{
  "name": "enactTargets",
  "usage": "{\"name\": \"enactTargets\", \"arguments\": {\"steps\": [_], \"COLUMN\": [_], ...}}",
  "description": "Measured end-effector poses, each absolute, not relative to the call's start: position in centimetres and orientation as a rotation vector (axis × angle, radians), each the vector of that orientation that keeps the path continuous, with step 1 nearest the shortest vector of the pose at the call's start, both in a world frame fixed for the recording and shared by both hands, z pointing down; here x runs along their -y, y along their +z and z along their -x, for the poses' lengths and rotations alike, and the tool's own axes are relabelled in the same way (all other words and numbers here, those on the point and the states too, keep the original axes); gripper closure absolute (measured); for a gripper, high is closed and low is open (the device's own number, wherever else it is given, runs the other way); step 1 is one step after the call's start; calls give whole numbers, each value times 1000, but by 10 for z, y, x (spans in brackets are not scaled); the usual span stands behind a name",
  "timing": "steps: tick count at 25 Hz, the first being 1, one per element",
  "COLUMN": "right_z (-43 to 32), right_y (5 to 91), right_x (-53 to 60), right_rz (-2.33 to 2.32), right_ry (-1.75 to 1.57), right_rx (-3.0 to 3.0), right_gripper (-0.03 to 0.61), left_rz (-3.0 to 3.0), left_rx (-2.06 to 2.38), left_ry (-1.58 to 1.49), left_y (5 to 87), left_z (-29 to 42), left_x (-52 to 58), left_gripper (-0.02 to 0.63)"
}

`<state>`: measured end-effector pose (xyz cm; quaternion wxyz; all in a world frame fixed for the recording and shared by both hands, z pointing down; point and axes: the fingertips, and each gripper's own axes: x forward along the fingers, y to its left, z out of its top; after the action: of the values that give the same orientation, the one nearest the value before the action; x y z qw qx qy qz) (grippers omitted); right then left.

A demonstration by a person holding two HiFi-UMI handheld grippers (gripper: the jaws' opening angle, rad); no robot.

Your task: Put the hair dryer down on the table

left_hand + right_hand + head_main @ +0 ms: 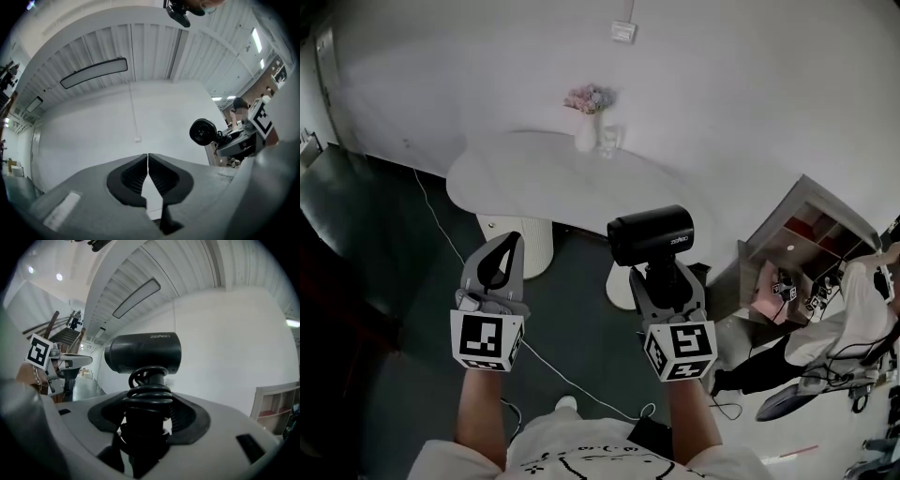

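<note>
A black hair dryer (652,234) stands upright in my right gripper (664,272), whose jaws are shut on its handle with the cord coiled round it. In the right gripper view the dryer's barrel (143,352) lies crosswise above the jaws, and the coiled cord (149,392) sits between the pads. My left gripper (499,262) is held beside it at the left, shut and empty; its tips meet (148,161). The white oval table (544,178) lies ahead of and below both grippers. From the left gripper view the dryer (202,132) shows at the right.
A white vase with flowers (588,117) and a small glass (609,141) stand at the table's far edge. A cable (441,225) runs over the dark floor at the left. Shelving (811,244) and another person's sleeve (862,300) are at the right.
</note>
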<state>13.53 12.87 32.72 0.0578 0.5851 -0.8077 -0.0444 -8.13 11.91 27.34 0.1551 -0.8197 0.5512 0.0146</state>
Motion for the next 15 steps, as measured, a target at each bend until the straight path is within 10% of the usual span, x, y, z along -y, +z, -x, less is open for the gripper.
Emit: {"name": "enactTargets", "arguments": {"steps": [15], "right_z": [-95], "right_y": [339], "right_x": [-3], "right_rz": [-1736], "right_ry": [-72], "right_rx": [2430], "right_gripper": [316], "left_rz": [2350], "left_rx": [-1644], "left_ry": [42], "left_y": [283], "left_z": [135], "left_x": [-3], "left_gripper": [594]}}
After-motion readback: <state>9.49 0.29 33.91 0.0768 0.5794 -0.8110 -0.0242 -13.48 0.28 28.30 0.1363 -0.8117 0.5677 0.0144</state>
